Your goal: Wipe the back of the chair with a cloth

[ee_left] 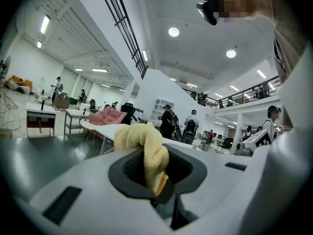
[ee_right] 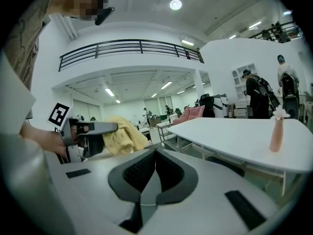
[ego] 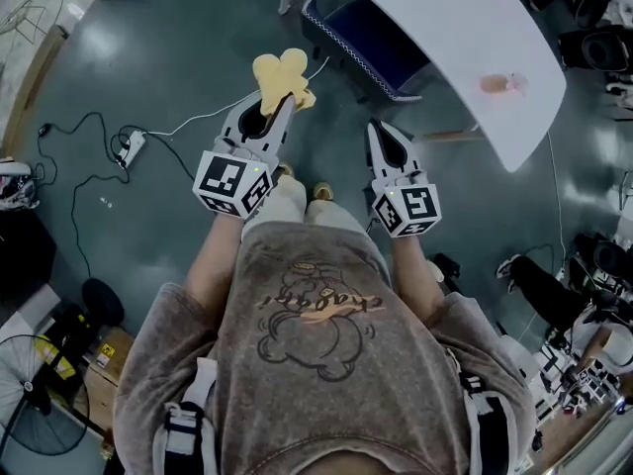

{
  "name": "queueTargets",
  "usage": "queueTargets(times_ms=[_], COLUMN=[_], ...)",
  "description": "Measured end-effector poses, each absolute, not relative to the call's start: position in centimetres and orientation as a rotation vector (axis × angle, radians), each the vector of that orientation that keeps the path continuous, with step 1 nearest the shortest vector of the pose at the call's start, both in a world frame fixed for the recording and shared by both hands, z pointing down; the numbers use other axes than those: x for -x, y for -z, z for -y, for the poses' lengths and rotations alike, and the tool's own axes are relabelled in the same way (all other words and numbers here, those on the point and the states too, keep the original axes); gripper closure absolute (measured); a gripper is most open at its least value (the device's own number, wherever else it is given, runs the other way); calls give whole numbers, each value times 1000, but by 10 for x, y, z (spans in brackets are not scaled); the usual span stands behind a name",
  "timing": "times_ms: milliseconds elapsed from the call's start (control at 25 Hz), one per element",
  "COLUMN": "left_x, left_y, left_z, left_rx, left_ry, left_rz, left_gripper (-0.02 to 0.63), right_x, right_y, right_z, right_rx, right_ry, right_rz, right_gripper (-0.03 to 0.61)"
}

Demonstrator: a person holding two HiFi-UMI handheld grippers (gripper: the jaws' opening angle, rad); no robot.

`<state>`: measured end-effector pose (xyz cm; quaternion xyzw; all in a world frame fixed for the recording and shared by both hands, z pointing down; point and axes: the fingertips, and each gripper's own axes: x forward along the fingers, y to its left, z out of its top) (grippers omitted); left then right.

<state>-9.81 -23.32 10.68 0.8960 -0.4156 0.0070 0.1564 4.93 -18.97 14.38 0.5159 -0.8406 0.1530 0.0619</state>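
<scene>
The yellow cloth is bunching out of the left gripper, whose jaws are clamping tight on it. It's hanging in front of the person, well apart from the blue chair tucked under the white table. By the look of it, the wiping is not yet starting: cloth in hand, chair back untouched. The right gripper is riding alongside, jaws pressed together on nothing. On the table, a slim pink vase is holding one pale flower.
</scene>
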Motion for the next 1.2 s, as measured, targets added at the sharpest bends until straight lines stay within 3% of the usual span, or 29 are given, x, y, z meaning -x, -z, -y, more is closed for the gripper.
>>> queueTargets(times_ms=[640,1200], left_x=[99,78], left_y=[-217,-358], left_z=[268,302], left_rx=[-2634,-2725], left_ry=[-1,98], left_rz=[1157,1164], left_gripper=[549,549], right_x=[-46,-49], right_y=[-260,-410], right_z=[206,236], right_rx=[-1565,-1568], right_ry=[-452,-325], right_rz=[2530,2629], right_gripper=[554,554])
